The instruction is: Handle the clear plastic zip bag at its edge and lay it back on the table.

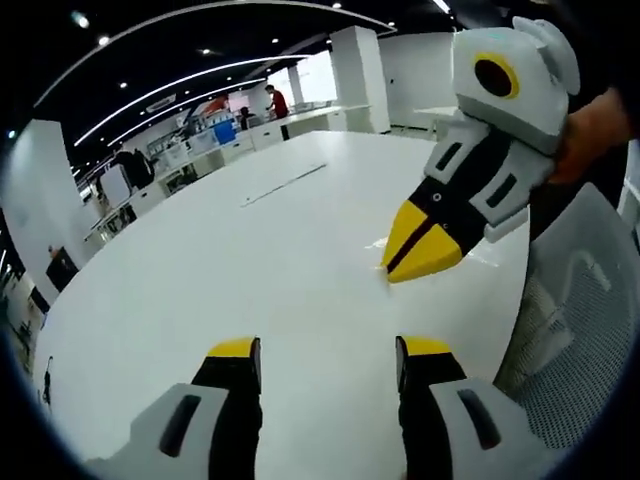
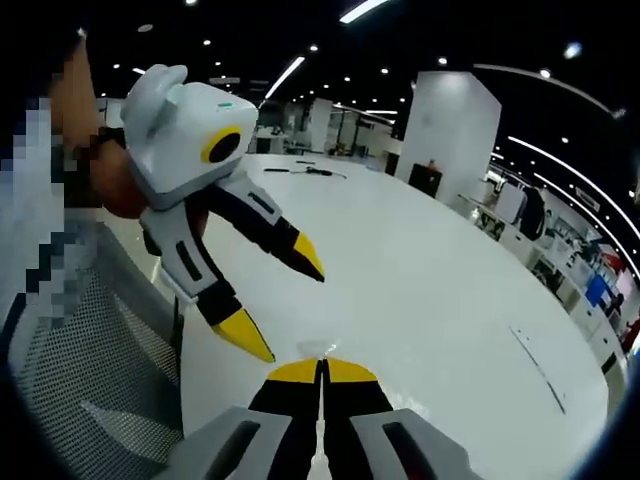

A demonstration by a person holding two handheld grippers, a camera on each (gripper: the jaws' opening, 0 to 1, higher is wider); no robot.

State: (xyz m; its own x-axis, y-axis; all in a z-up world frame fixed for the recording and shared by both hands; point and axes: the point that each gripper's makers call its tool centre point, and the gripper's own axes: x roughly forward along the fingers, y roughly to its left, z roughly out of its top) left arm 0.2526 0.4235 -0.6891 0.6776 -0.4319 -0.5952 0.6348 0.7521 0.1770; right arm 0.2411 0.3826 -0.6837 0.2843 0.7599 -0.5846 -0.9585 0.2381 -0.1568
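The clear plastic zip bag lies flat and nearly invisible on the white table, showing just faint glints. In the left gripper view my right gripper comes in from the right, tips down on the bag's edge and jaws together. In the right gripper view the same right gripper is shut, a sliver of the bag at its tips. My left gripper hovers open over bare table, nothing between its fingers. Seen from the right gripper view, the left gripper is spread wide, just left of the bag.
A grey mesh chair stands at the table's near edge, also the chair. A long thin strip lies farther out on the table. Desks, pillars and people stand far off across the room.
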